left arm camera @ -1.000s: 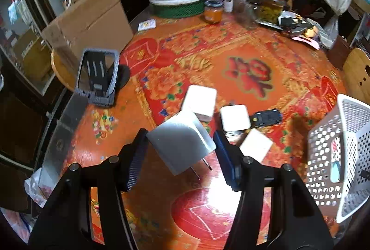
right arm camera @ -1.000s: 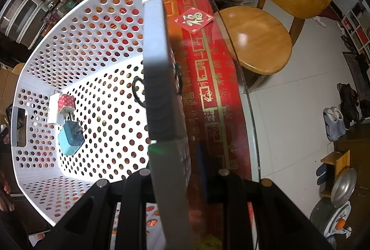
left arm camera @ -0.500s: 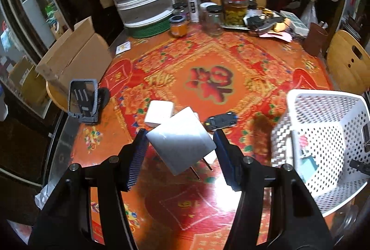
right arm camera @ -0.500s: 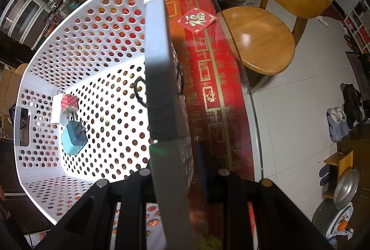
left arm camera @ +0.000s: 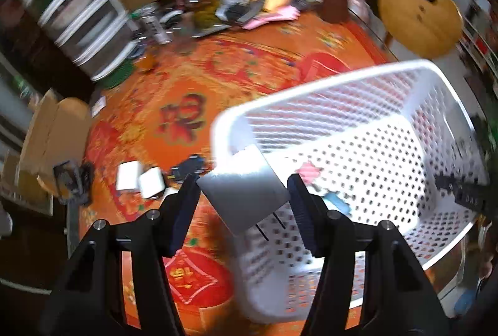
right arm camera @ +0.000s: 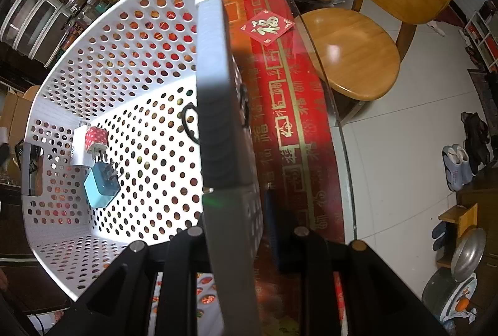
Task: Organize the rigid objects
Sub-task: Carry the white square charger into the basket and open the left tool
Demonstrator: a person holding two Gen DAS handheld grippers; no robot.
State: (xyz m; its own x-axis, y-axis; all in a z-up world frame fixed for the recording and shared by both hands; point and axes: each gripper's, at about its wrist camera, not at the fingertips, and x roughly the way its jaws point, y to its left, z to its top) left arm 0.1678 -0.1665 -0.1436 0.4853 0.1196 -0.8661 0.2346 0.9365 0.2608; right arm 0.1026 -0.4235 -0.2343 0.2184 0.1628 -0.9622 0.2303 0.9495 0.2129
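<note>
Red patterned tabletop [left arm camera: 186, 81] | my left claw [left arm camera: 242, 196] is gripping the white two-pronged plug block [left arm camera: 242, 189] over the white perforated basket's [left arm camera: 389, 149] near-left corner | my right claw [right arm camera: 230, 230] is pinching the basket's opposite rim.

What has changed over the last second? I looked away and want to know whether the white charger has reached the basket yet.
The left tongs carried the white charger from above the loose chargers on the table across to the white basket; it now hangs over the near rim, not yet released. Unchanged: the right tongs stay clamped on the basket's wall, and the red-patterned charger and teal charger lie inside as before.
</note>
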